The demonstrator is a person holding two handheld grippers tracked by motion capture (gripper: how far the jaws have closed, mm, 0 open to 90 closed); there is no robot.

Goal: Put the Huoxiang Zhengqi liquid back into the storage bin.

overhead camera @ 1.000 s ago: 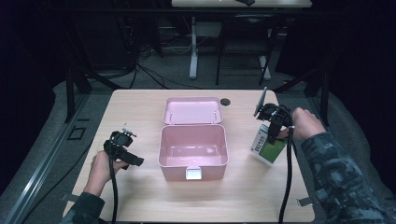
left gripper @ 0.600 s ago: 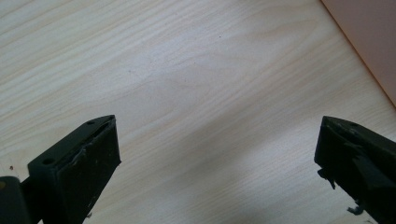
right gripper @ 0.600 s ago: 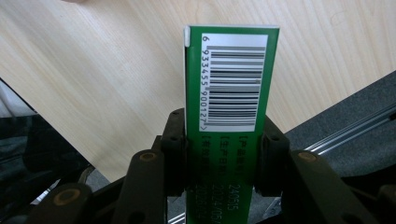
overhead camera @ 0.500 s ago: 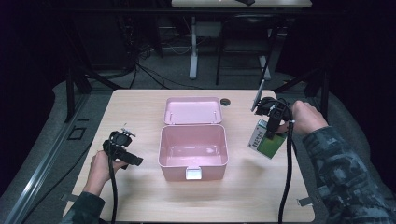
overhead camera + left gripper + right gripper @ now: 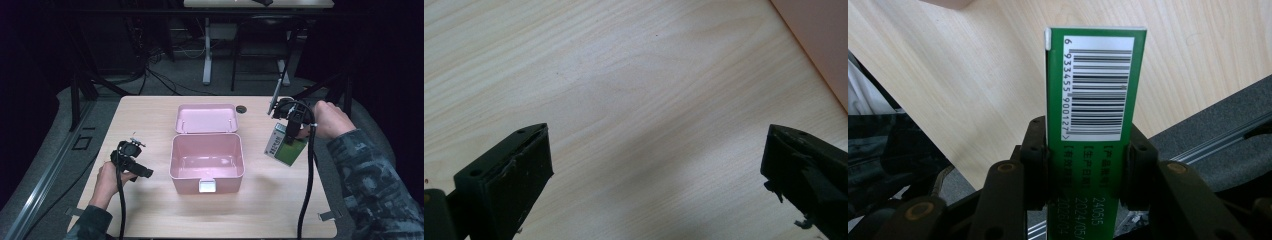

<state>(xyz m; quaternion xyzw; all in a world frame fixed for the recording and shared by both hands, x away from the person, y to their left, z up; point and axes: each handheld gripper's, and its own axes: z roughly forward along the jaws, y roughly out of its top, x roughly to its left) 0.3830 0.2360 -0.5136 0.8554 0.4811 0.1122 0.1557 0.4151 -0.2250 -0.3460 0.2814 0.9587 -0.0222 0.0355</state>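
**Green carton held above the desk, right of the open pink box**

The right gripper has its fingers pinching a green carton by its two narrow sides. In the right gripper view the carton stands up between the fingers, its face showing a white barcode label and a line of printed date text below it. In the high view the carton hangs tilted beneath the gripper, clear of the light wooden desk, over the desk's right part and apart from the box.

The pink box sits at the middle of the desk, open, with its lid folded back flat on the far side and a small white latch on its near wall. A small dark round thing lies just right of the lid's far corner.

The left gripper is low at the desk's near left, held in the person's left hand. In the left gripper view its fingers are spread wide over bare wood with nothing between them, and a corner of the pink box shows at the far right.
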